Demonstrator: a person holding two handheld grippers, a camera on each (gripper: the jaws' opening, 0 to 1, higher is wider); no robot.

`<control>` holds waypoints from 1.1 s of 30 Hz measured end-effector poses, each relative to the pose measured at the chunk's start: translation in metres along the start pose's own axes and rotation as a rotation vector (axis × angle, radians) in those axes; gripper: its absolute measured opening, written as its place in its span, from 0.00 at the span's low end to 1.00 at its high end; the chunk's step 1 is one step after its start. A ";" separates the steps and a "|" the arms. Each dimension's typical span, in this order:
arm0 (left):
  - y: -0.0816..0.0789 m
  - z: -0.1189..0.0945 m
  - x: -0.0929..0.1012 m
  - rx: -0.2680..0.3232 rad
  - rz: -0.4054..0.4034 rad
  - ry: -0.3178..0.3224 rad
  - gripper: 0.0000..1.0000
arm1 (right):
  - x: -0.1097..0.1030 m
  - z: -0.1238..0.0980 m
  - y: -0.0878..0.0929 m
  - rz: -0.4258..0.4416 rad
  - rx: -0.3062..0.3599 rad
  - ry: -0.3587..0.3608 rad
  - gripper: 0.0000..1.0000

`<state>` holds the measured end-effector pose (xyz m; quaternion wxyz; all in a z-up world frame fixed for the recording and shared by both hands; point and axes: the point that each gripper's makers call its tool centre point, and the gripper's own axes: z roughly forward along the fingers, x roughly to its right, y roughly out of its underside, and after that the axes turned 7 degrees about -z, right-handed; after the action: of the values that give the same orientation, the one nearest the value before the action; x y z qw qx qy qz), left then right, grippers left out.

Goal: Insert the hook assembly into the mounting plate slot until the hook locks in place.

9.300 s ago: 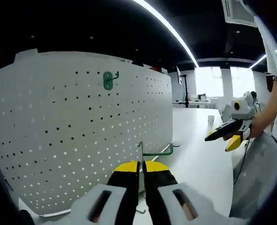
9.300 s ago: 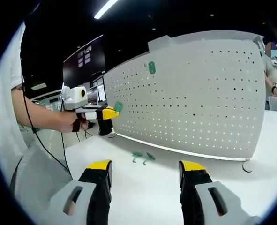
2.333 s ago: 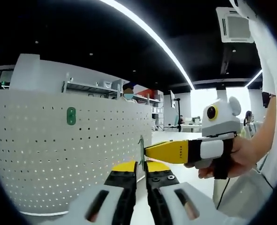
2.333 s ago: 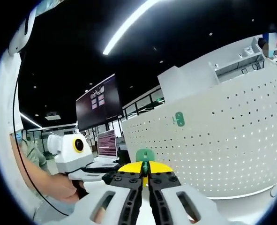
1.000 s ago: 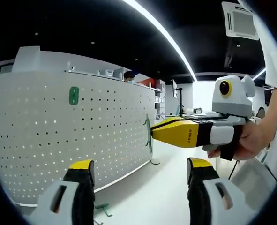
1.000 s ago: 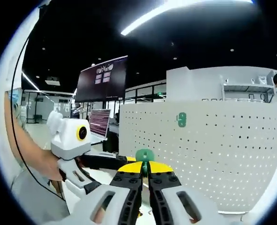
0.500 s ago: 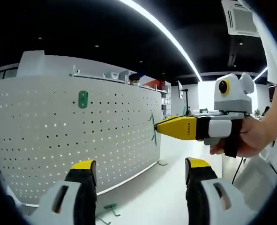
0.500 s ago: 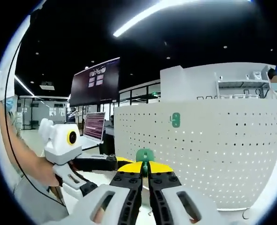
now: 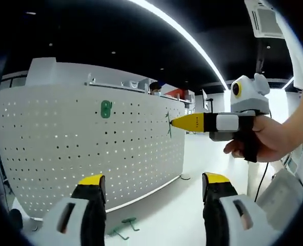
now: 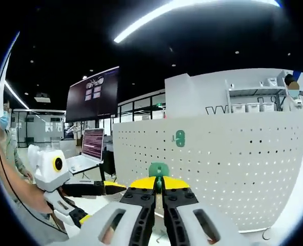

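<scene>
A white pegboard (image 9: 89, 154) stands on the table, with a green hook plate (image 9: 106, 108) mounted high on it. My left gripper (image 9: 154, 179) is open and holds nothing. From the right, my right gripper (image 9: 178, 122) reaches toward the board, shut on a thin green hook (image 9: 168, 124) close to the board's face. In the right gripper view, my right gripper (image 10: 159, 180) pinches the green hook (image 10: 158, 169), and the mounted plate (image 10: 179, 138) sits up and to the right on the pegboard (image 10: 228, 164). The left gripper (image 10: 92, 188) shows at lower left, jaws apart.
Two spare green hooks (image 9: 123, 228) lie on the white table (image 9: 166, 215) at the board's foot. A person's hand (image 9: 266, 143) holds the right gripper. A laptop (image 10: 92, 146) and a dark wall screen (image 10: 95, 95) stand behind at the left.
My left gripper let go of the hook and opened; my right gripper shut on it. Since then the right gripper has carried the hook away from the left jaws, up toward the pegboard.
</scene>
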<state>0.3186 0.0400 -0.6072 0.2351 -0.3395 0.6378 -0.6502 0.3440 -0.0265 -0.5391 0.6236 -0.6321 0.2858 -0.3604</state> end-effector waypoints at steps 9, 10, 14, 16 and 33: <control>0.002 -0.009 -0.007 0.007 -0.005 -0.038 0.80 | 0.012 0.009 -0.005 -0.012 -0.004 0.023 0.01; 0.002 -0.011 -0.008 0.009 -0.003 -0.044 0.80 | 0.013 0.010 -0.006 -0.011 -0.001 0.024 0.01; 0.002 -0.017 -0.011 0.014 -0.005 -0.058 0.79 | 0.019 0.017 -0.012 -0.012 0.008 0.041 0.01; 0.003 -0.019 -0.013 0.015 -0.007 -0.066 0.79 | 0.023 0.020 -0.015 -0.008 0.012 0.052 0.01; 0.002 -0.034 -0.027 0.039 -0.022 -0.121 0.78 | 0.053 0.046 -0.030 -0.009 0.046 0.148 0.01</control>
<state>0.3108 0.0825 -0.6116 0.2728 -0.3805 0.6058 -0.6432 0.4092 -0.0414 -0.5026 0.6135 -0.5904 0.3200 -0.4154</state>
